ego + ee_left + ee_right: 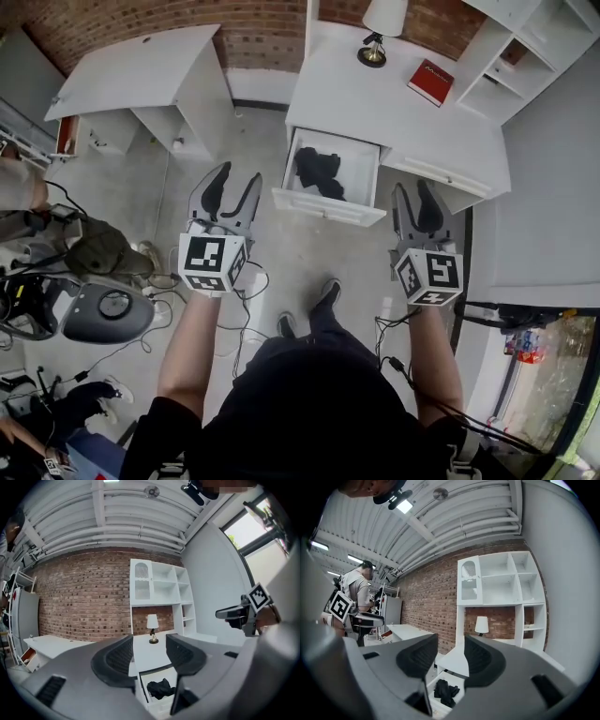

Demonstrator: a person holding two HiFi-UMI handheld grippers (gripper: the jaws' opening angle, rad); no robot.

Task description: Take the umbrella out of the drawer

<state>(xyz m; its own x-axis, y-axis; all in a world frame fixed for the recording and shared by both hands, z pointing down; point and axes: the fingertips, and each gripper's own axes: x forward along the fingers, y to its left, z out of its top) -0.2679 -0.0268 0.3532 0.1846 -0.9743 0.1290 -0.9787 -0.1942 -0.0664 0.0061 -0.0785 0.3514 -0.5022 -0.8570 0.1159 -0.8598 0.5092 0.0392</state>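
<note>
A black folded umbrella lies in the open white drawer of the desk. Both grippers hang in the air short of the drawer, pointing toward it. My left gripper is left of the drawer front, open and empty. My right gripper is right of the drawer, jaws apart with nothing between them. In the left gripper view the umbrella shows low between the jaws of the gripper, well beyond them. The right gripper view shows the umbrella in the drawer below its gripper.
The white desk carries a lamp and a red book; a white shelf unit stands at its right. A second white desk stands at the left. Bags, cables and gear crowd the floor at left.
</note>
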